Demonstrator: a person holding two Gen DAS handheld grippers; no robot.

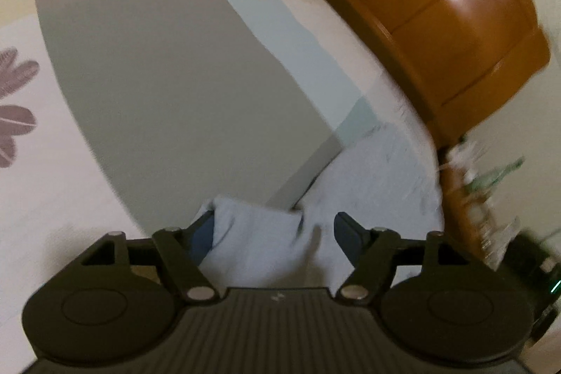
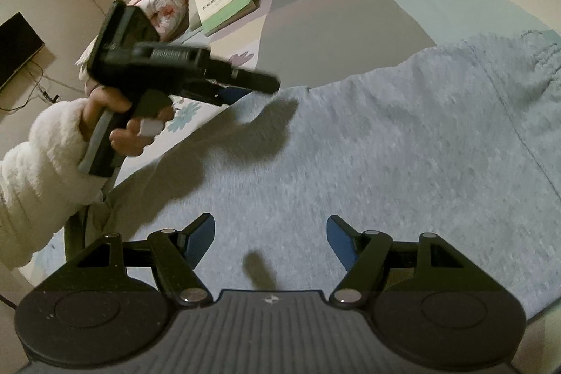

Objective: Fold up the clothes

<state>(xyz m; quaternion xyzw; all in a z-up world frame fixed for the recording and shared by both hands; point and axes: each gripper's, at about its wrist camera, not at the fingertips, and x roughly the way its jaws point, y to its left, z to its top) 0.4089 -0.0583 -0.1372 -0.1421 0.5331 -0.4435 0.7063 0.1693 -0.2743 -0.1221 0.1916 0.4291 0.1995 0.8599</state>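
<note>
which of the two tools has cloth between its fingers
The left tool: a raised fold of the light grey garment sits between its open fingers. The right tool hovers open above flat fabric.

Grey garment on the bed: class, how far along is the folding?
Done: the grey garment lies spread on the bed. In hand: a raised fold sits between the open left gripper, not clamped. Left: every fold; the right gripper hovers open.
</note>
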